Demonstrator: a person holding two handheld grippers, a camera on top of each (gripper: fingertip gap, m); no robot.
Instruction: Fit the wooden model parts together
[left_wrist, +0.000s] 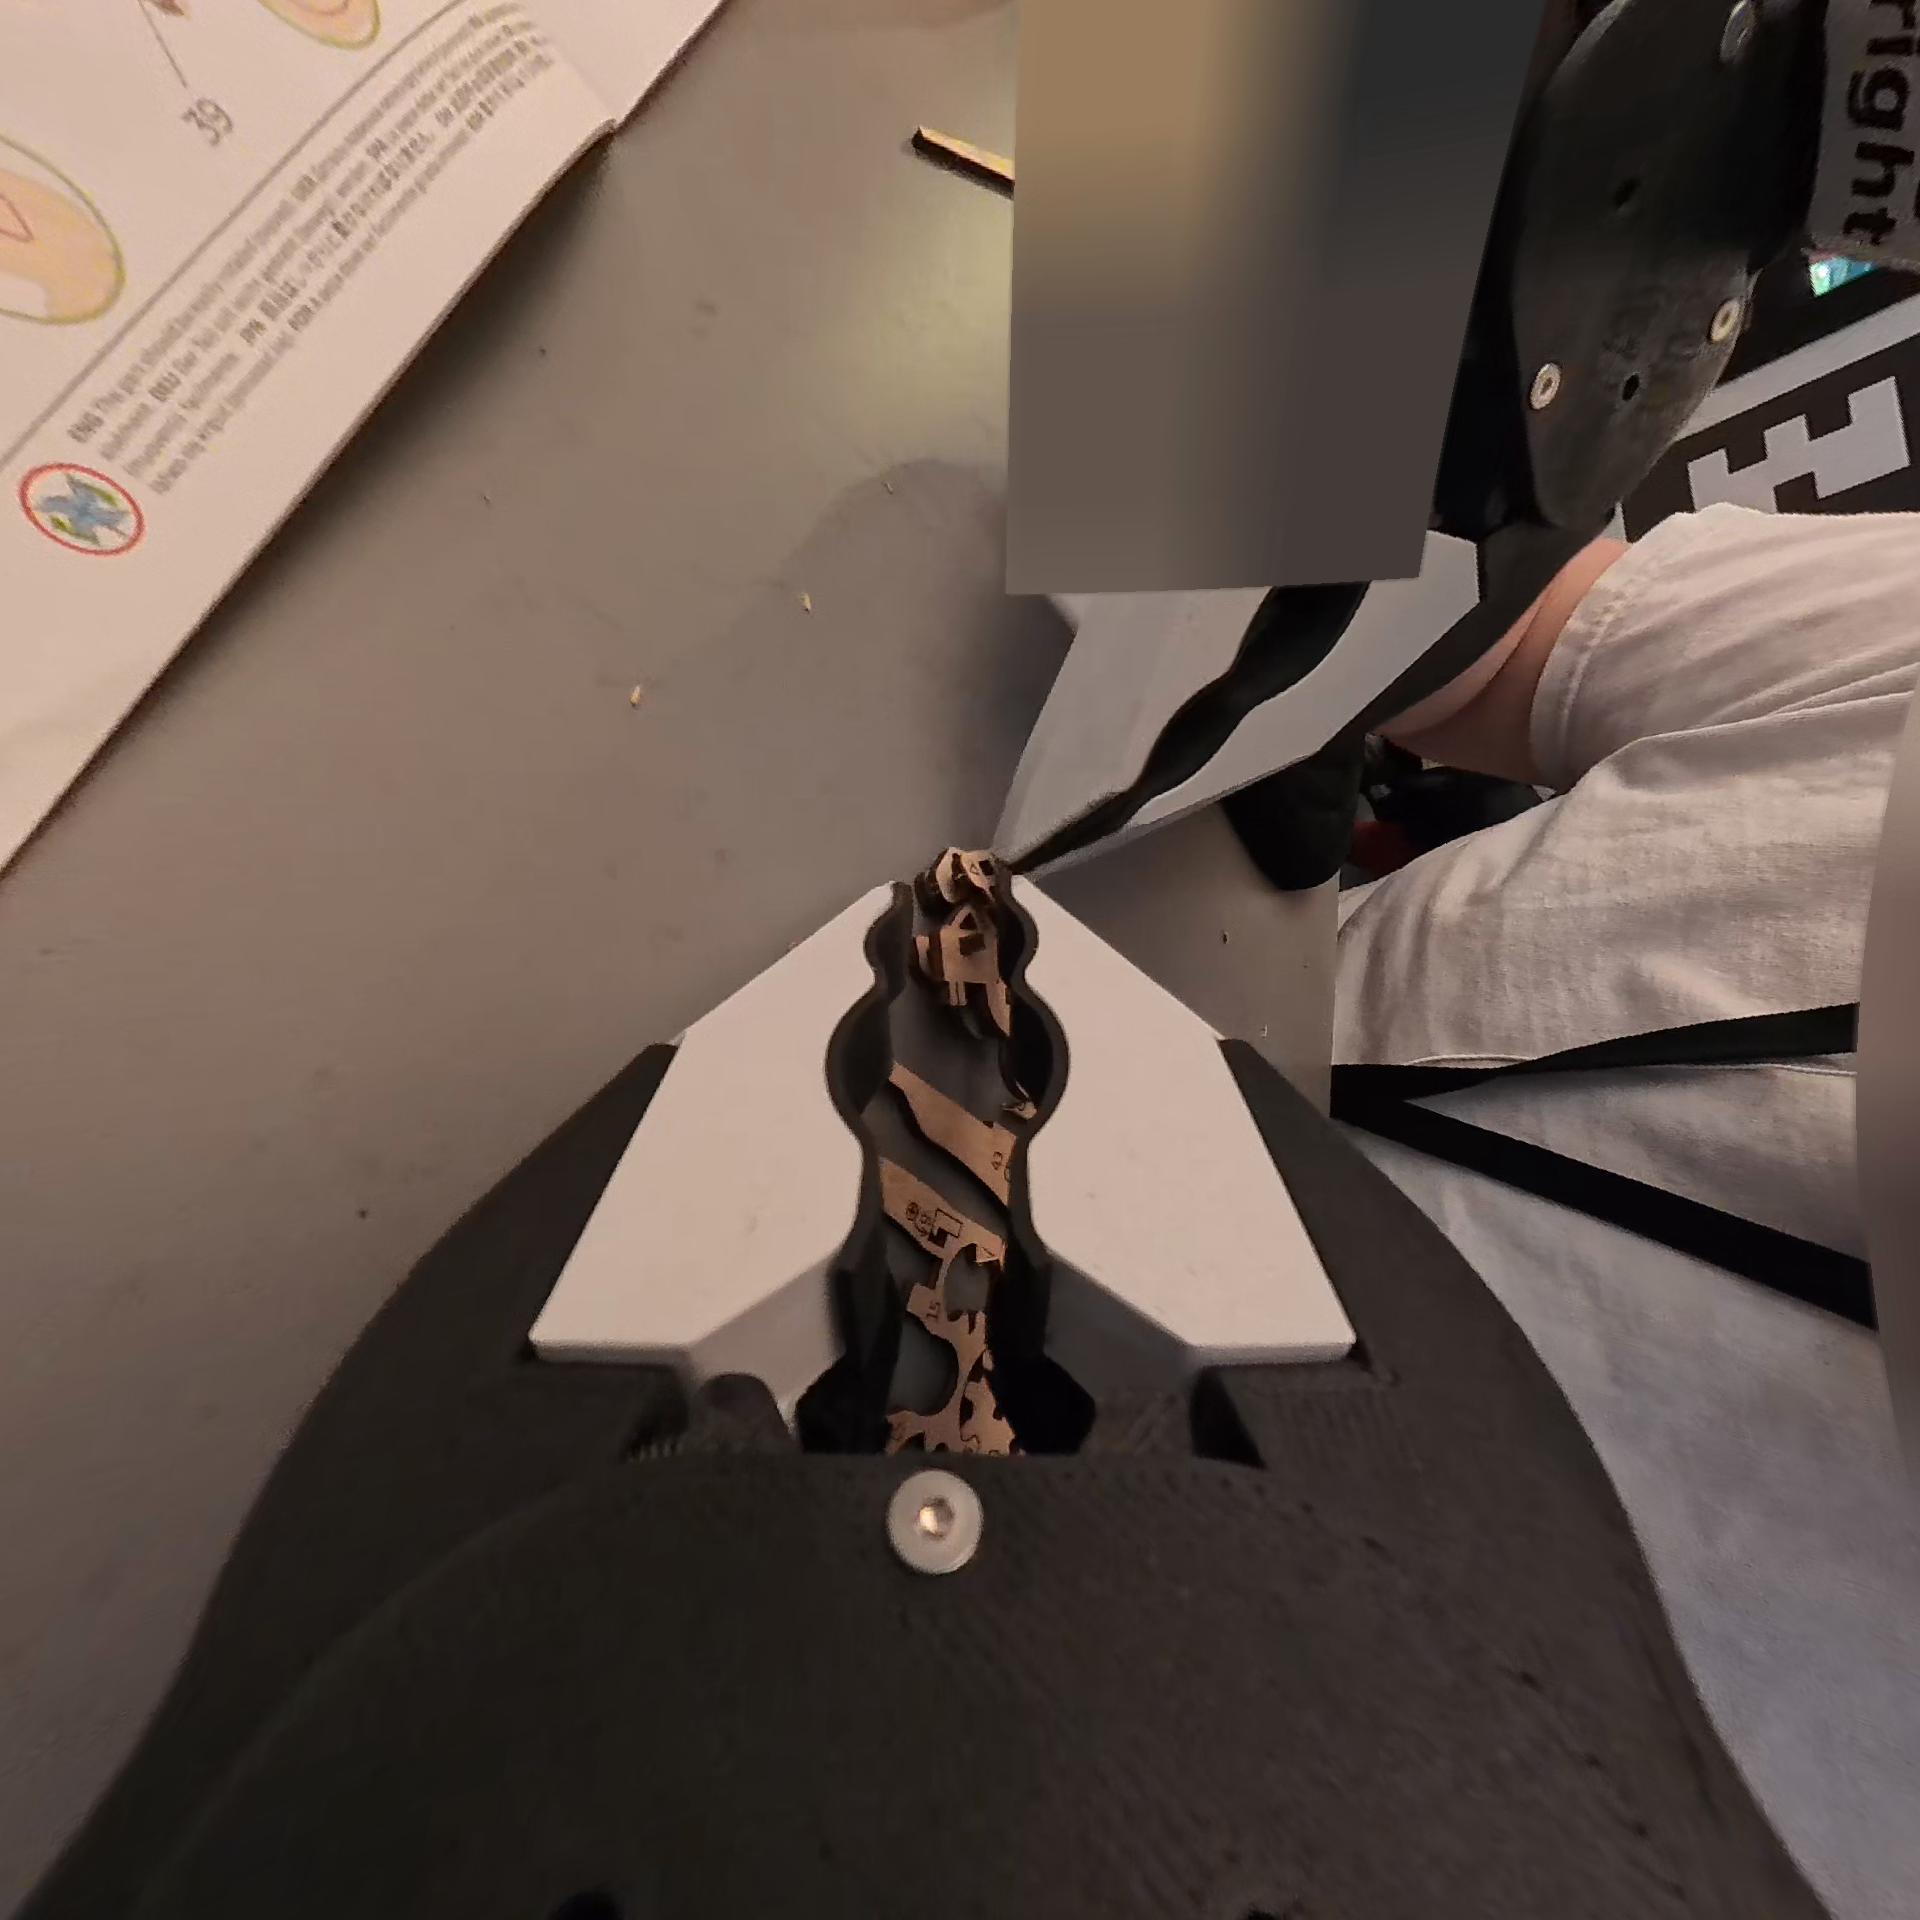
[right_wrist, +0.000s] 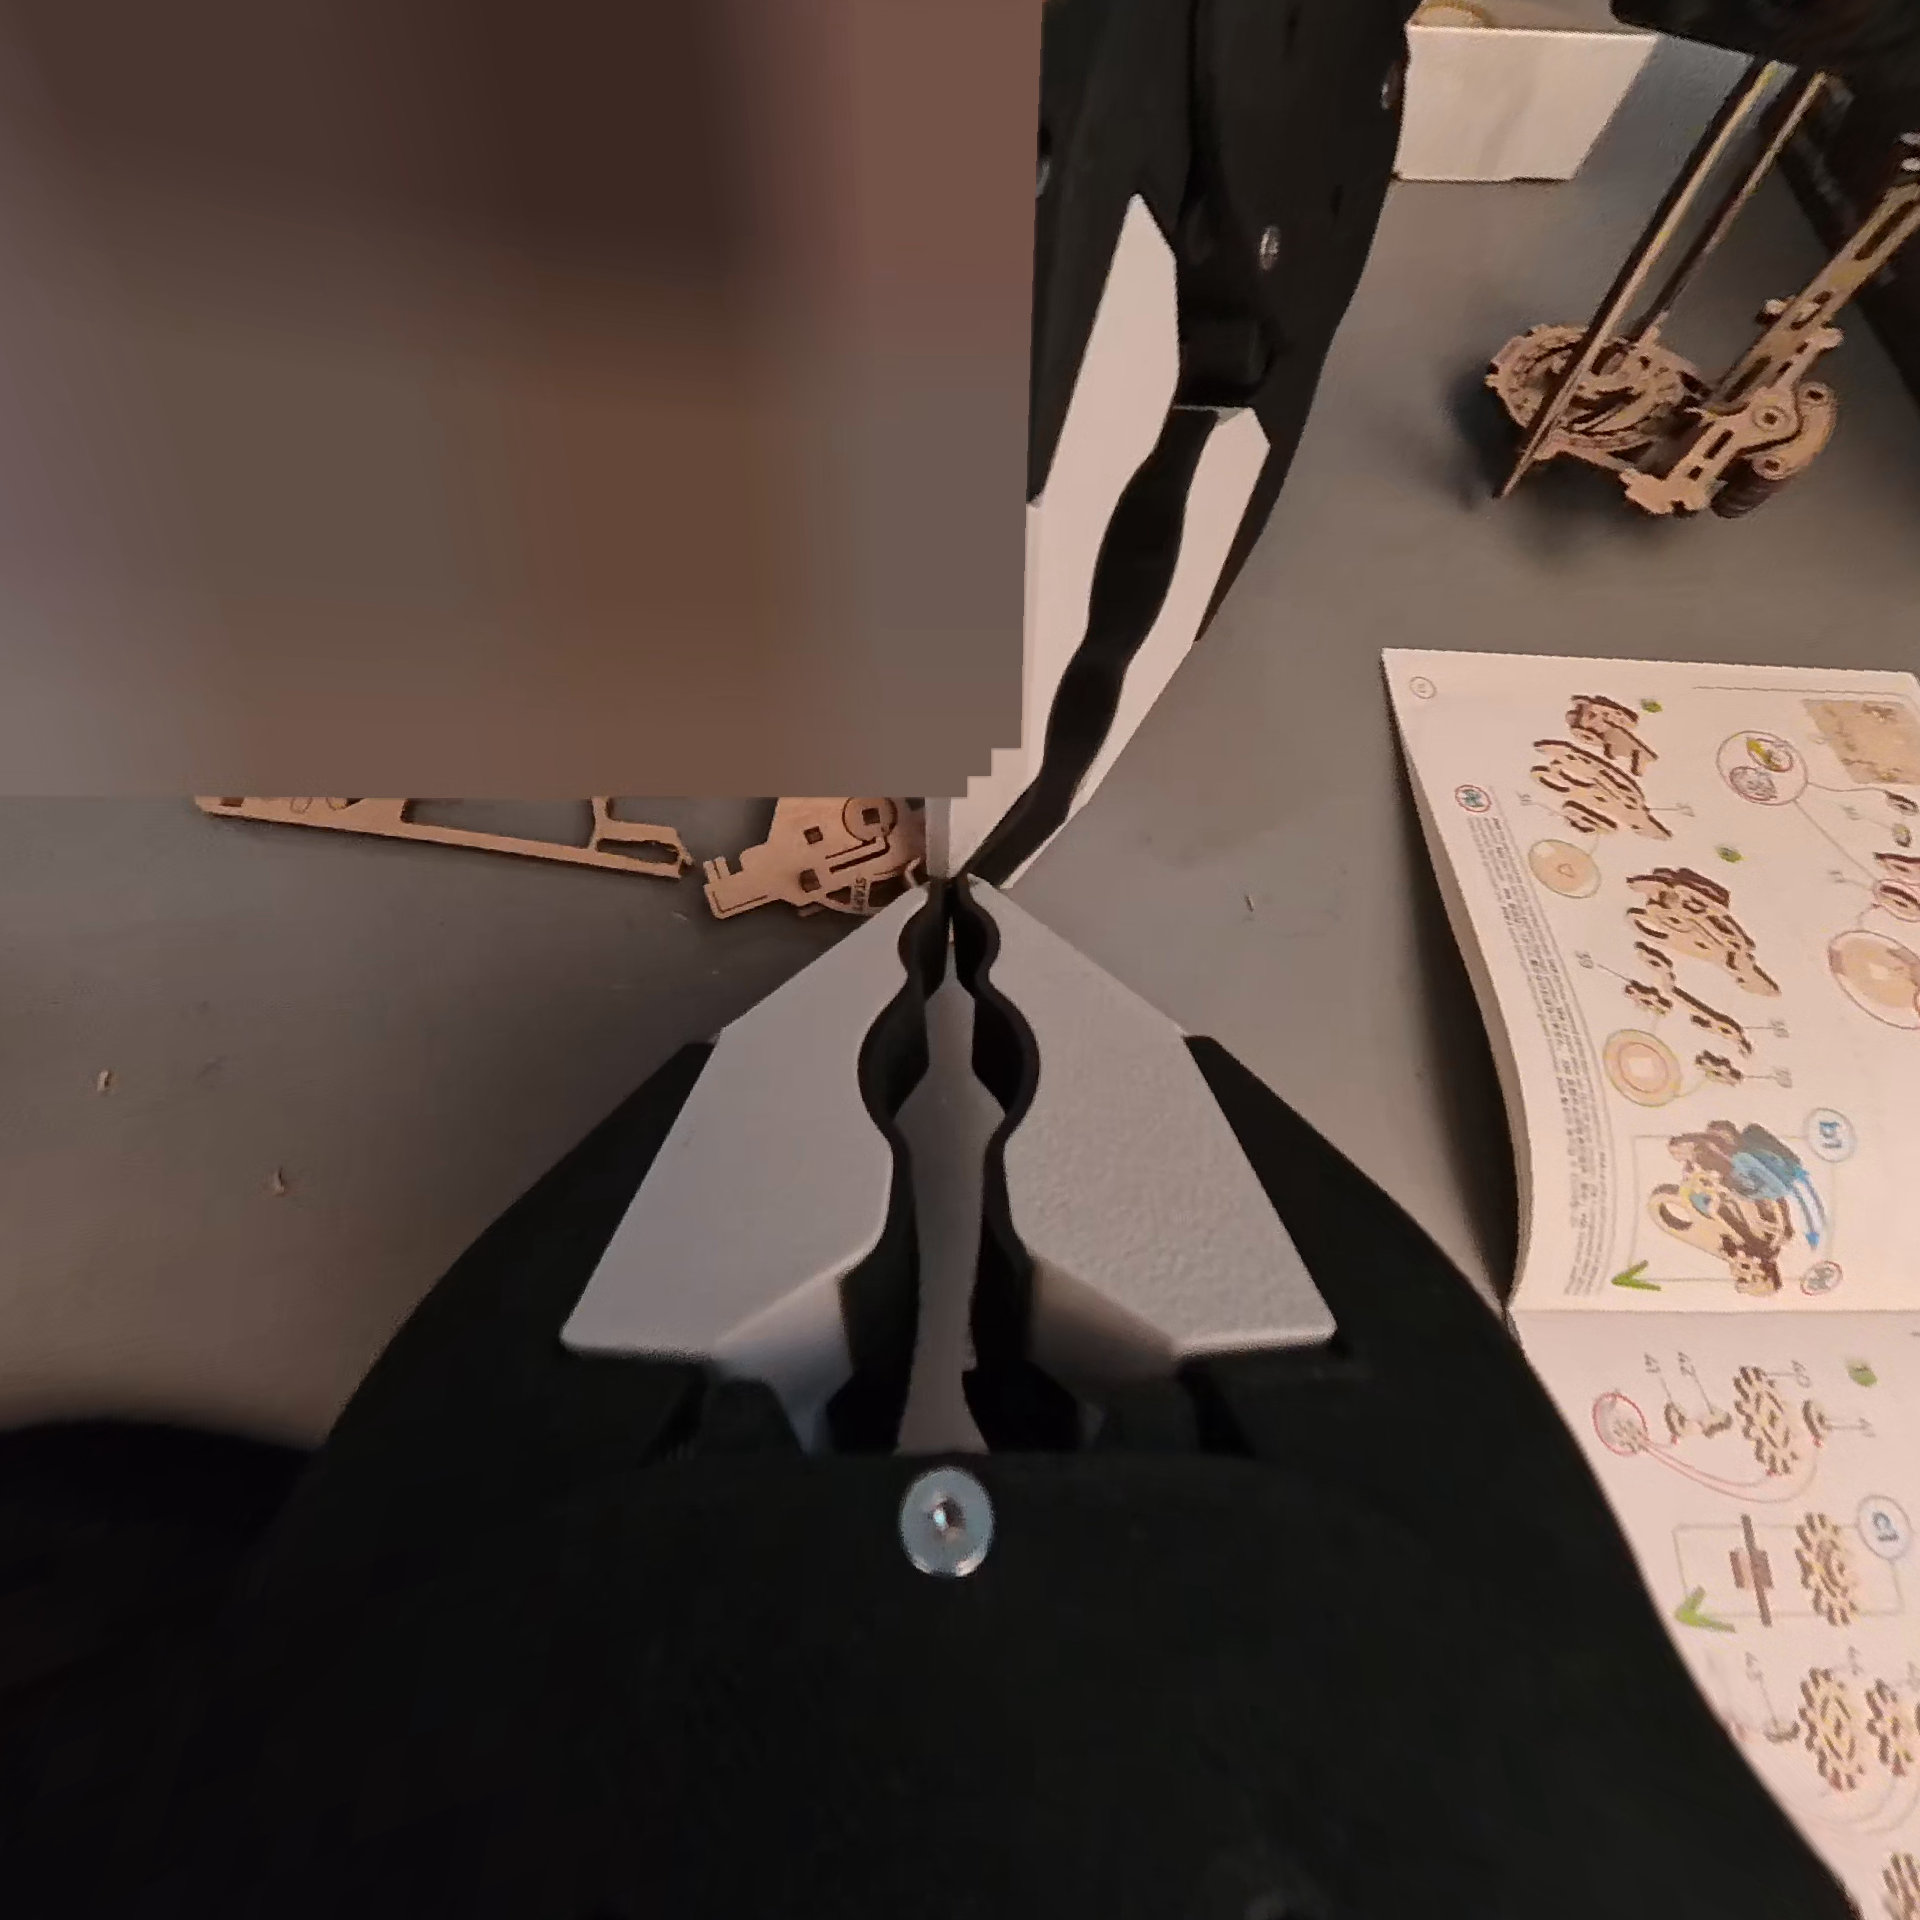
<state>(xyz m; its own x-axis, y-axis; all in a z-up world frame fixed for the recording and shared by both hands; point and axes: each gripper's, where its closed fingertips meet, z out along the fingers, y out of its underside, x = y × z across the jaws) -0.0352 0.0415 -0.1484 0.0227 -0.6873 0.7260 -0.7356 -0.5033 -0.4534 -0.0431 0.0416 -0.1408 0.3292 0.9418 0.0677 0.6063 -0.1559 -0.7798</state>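
Left wrist view shows the left gripper (left_wrist: 961, 883) clamped on a small wooden part (left_wrist: 958, 876) at frame centre, the right gripper (left_wrist: 1013, 857) pinching it too. Right wrist view: more wooden pieces (right_wrist: 810, 852) lie centre-left on the table (right_wrist: 312, 1039), a booklet (right_wrist: 1683, 987) at right.

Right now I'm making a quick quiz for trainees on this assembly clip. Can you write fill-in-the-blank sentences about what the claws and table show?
1. The left claw is shut on a small ____ part.
2. The two claws meet ____ to tip; the right claw is closed.
3. The open instruction booklet lies on the ____ table.
4. A partly built wooden model stands at the far ____ of the right wrist view.

Missing words: wooden; tip; grey; right
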